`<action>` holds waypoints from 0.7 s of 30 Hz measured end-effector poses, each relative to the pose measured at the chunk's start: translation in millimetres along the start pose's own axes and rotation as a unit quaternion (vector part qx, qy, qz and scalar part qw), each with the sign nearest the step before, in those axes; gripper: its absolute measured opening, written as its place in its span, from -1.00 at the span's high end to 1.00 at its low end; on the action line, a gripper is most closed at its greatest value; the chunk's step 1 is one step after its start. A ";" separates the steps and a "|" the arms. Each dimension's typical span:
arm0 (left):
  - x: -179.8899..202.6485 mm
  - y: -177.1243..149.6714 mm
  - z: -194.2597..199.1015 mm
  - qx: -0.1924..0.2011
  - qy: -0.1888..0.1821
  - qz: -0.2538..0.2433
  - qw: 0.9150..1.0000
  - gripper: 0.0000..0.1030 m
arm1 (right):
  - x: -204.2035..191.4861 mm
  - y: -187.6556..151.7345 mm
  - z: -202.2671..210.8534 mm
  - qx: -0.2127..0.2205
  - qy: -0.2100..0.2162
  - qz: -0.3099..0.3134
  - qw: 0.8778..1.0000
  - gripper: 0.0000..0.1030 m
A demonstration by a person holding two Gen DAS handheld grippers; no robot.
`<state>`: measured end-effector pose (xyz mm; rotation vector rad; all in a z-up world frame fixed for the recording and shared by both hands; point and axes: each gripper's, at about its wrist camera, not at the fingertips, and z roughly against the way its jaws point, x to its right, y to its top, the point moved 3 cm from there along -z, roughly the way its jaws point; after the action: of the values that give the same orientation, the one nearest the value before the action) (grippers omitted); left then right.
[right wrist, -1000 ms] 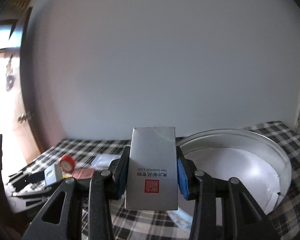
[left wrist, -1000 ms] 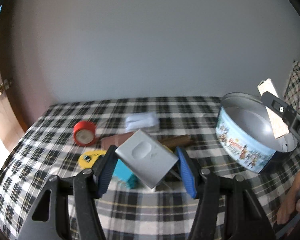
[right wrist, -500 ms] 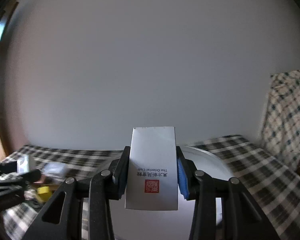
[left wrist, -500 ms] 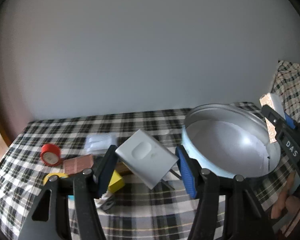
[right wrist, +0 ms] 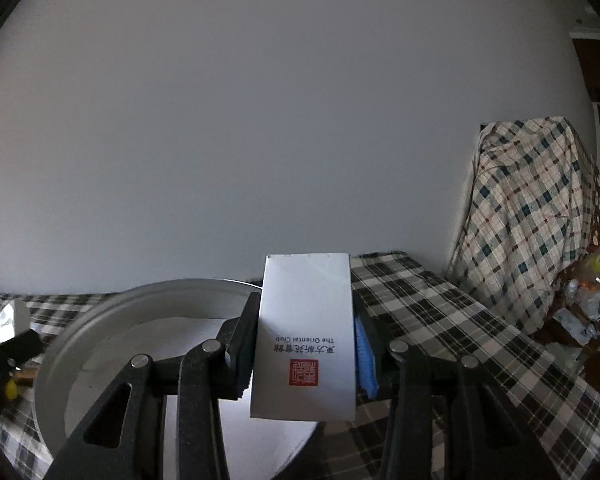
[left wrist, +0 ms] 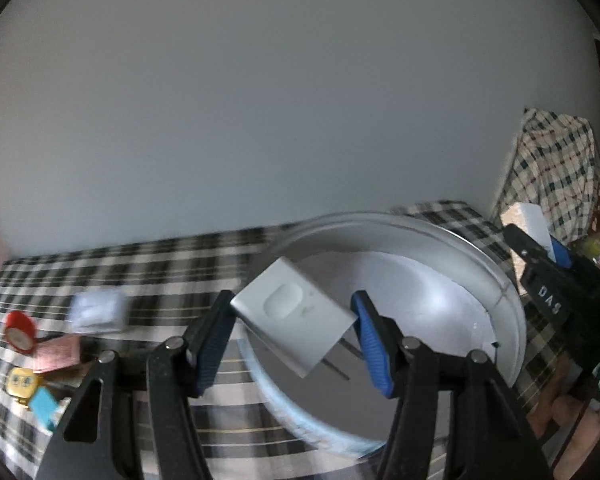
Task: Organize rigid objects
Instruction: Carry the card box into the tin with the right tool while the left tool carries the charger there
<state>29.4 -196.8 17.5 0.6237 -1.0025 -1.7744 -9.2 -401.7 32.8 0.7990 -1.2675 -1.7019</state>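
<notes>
A black-and-white checked cloth (left wrist: 148, 264) covers the bed; the round tin (left wrist: 512, 320) is silver inside (pale blue outside), the tape roll (left wrist: 19, 330) red.

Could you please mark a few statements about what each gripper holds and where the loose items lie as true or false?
1. The left gripper is clamped on a grey box. True.
2. The right gripper is empty. False: it grips a white box with a red seal.
3. The round tin is already full of objects. False: only its pale bare bottom shows.
4. A red tape roll lies on the plaid cloth. True.
5. The tin's lid is on. False: the tin stands open.
</notes>
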 end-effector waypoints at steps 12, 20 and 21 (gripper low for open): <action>35.1 -10.8 -36.0 -0.039 -0.023 -0.015 0.999 -0.15 | -13.8 -14.0 -24.4 -0.060 0.012 0.042 0.997 0.15; 33.0 -12.5 -46.0 -0.049 -0.015 -0.017 0.999 -0.15 | -21.8 -21.9 -29.0 -0.081 0.014 0.056 0.995 0.14; 32.8 -13.4 -47.4 -0.050 -0.013 -0.019 0.998 -0.15 | -21.4 -22.0 -28.9 -0.080 0.015 0.055 0.995 0.14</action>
<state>46.2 -240.9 -18.1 0.5618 -0.9198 -1.8587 19.6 -391.7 3.6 0.6468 -1.1167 -1.6732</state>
